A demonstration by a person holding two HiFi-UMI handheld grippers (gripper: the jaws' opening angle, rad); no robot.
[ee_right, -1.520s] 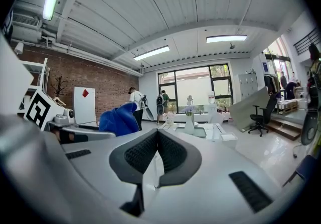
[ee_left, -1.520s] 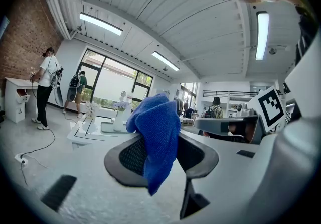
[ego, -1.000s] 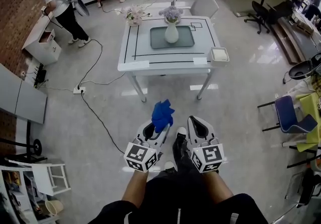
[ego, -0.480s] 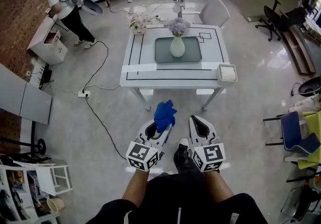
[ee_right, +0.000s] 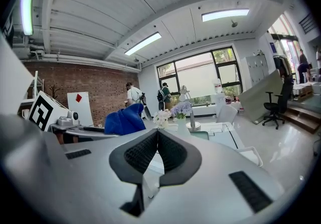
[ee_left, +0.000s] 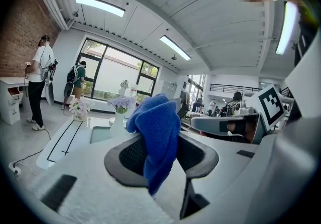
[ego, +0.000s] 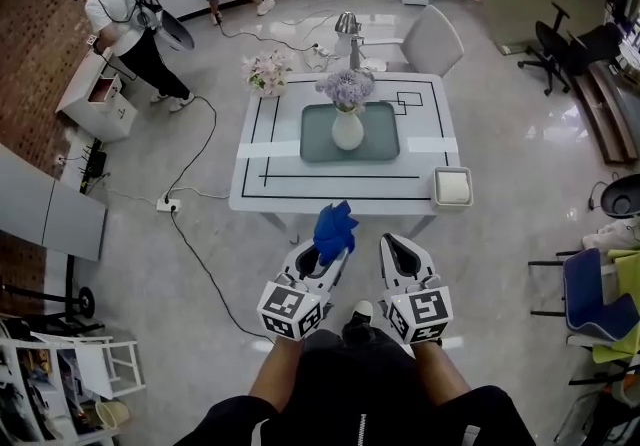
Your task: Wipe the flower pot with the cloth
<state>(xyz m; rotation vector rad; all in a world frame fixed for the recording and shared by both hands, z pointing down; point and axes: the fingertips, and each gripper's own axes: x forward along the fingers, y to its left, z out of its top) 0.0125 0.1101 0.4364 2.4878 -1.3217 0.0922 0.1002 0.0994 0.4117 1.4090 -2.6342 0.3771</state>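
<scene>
Lower centre, left gripper (ego: 318, 256), jaws clamped on blue cloth (ego: 333, 228), right gripper (ego: 400, 254) beside it, jaws pressed together, empty, white flower pot (ego: 347, 130) upper centre on table (ego: 270, 174), well apart from both.

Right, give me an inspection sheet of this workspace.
Surface: white table, black lines, grey mat at centre.
Job's things: white vase of purple flowers on the mat; blue cloth in left gripper.
Clutter: white tray at near right corner; pink flowers at far left corner.
Grippers: left shut on cloth; right gripper shut, empty.
Cables: black cable on floor left of table, to a power strip.
Surroundings: two people far left; chair behind table; brick wall.
</scene>
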